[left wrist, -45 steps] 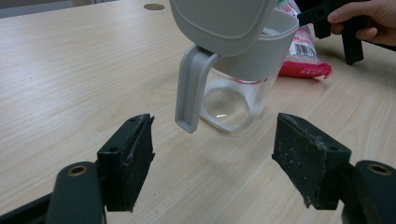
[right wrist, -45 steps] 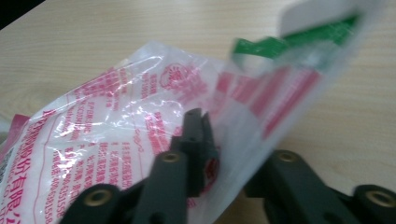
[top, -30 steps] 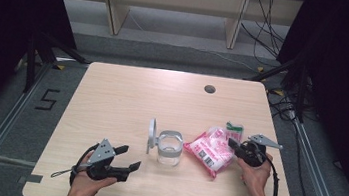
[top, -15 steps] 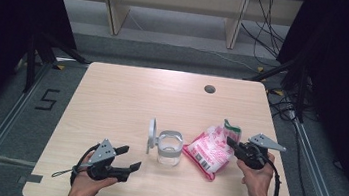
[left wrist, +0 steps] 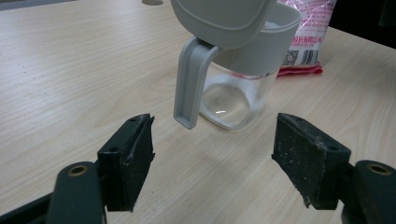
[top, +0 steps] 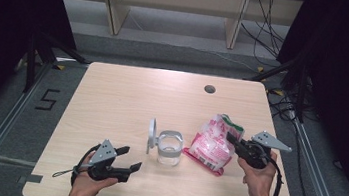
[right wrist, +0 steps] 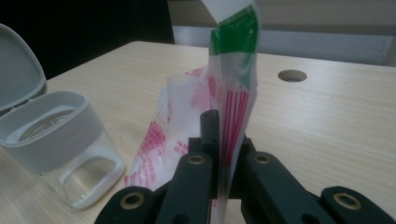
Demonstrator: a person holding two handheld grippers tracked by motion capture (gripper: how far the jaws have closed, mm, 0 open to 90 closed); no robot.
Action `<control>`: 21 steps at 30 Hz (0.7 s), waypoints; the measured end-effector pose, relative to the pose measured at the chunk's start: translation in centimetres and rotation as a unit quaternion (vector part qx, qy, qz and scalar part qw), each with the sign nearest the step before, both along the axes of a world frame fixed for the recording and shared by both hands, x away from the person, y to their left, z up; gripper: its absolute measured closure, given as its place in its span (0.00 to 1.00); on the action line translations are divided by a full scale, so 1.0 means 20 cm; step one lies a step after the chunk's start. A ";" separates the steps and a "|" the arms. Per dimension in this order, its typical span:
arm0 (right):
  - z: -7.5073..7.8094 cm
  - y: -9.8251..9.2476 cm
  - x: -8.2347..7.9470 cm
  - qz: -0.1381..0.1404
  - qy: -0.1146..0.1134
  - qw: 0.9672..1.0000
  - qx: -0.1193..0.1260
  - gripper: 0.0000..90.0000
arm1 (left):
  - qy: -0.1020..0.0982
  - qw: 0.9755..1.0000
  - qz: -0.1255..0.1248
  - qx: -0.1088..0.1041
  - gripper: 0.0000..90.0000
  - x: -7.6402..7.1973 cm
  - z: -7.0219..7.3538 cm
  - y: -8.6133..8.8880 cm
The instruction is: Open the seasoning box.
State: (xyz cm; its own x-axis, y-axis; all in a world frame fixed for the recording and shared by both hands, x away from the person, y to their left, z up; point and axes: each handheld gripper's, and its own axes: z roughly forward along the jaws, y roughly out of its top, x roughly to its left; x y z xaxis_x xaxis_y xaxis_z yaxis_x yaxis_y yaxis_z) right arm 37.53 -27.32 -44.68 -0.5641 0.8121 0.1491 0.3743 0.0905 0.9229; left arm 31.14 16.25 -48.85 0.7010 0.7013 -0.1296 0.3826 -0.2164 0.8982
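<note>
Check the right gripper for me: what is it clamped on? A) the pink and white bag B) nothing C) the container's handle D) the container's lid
A: the right gripper has its jaws pinched shut on the bag, holding its green-topped edge up beside the open clear container.

My work surface is a pale wooden table (top: 127,97) with a round cable hole (top: 209,88) near its far edge. A clear container (top: 169,150) with a grey collar stands directly on it near the middle, its lid (top: 150,135) flipped open. Just beside it, a pink-and-white bag (top: 214,144) rests its lower end on the wood.
</note>
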 end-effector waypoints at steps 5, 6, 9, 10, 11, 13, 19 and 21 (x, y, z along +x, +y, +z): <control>0.02 0.00 -0.01 0.004 -0.010 1.000 0.015 1.00 | -0.001 1.000 -0.001 0.003 0.31 0.00 0.00 -0.01; 0.03 0.01 -0.01 -0.005 -0.006 1.000 0.014 1.00 | -0.001 1.000 0.001 -0.002 0.31 0.00 0.00 -0.01; 0.05 0.02 -0.02 0.009 -0.017 1.000 0.006 1.00 | -0.001 1.000 -0.001 -0.003 0.31 0.00 -0.01 -0.01; 0.06 0.03 -0.03 0.009 -0.014 1.000 0.002 1.00 | -0.001 1.000 -0.003 0.001 0.31 0.00 0.00 -0.01; 0.07 0.03 -0.02 0.017 -0.020 1.000 -0.004 1.00 | 0.000 1.000 0.000 0.004 0.31 0.00 0.00 0.00; 0.08 0.04 -0.03 0.018 -0.027 0.999 -0.003 1.00 | 0.000 1.000 0.001 -0.001 0.31 -0.01 0.00 0.00; 0.12 0.08 -0.05 0.026 -0.031 0.999 0.010 1.00 | 0.000 1.000 0.004 -0.002 0.31 -0.01 0.00 0.00; 0.15 0.09 -0.06 0.029 -0.033 0.999 0.008 1.00 | -0.001 1.000 -0.001 0.002 0.31 -0.01 0.00 0.00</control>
State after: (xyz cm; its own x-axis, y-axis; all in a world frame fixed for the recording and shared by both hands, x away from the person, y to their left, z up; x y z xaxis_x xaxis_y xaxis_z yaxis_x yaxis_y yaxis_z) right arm 36.25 -25.57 -41.64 -0.6190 0.7756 0.1237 0.3077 0.0946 0.9468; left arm 30.99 16.30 -48.85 0.7029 0.7003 -0.1250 0.3804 -0.2216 0.8979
